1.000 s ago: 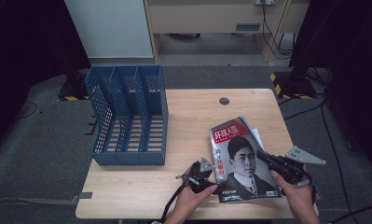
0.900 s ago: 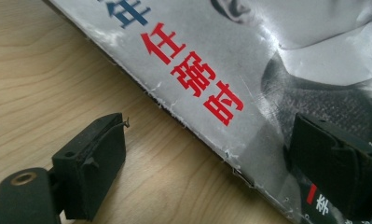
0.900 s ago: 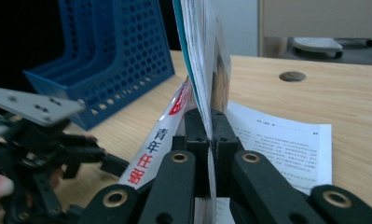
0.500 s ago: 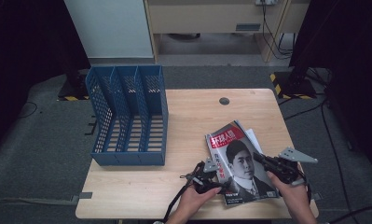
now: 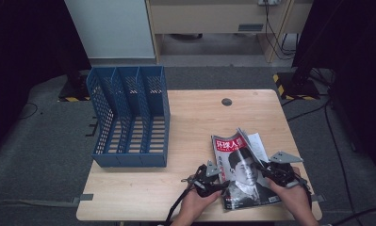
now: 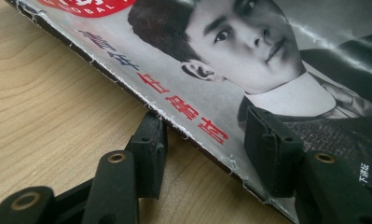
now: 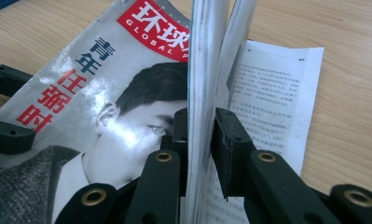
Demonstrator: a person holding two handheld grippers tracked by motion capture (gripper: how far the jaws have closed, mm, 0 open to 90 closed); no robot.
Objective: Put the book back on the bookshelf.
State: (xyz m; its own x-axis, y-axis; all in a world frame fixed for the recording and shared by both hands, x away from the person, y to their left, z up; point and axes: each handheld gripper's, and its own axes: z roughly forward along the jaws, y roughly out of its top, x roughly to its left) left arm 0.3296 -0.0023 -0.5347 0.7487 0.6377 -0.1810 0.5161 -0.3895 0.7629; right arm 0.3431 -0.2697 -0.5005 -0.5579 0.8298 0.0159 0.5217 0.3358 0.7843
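Observation:
A magazine [image 5: 237,167] with a red title block and a portrait on its cover lies at the front right of the wooden table [image 5: 195,122]. My right gripper [image 5: 272,172] is shut on its right-hand page edge, which stands lifted between the jaws in the right gripper view, where the gripper [image 7: 200,126] pinches the magazine [image 7: 104,107]. My left gripper [image 5: 214,178] is open at the spine side. In the left gripper view the gripper [image 6: 207,133] has one jaw on the table beside the frayed spine and the other over the cover [image 6: 249,56].
A blue three-slot file rack [image 5: 129,117] stands on the table's left part, open side up. A printed white page [image 7: 277,93] sticks out under the magazine. A dark round grommet [image 5: 226,101] sits near the far edge. The table's front edge is close behind both hands.
The right gripper has moved left and the magazine has turned and shifted slightly left with it. The left gripper has crept right up to the spine.

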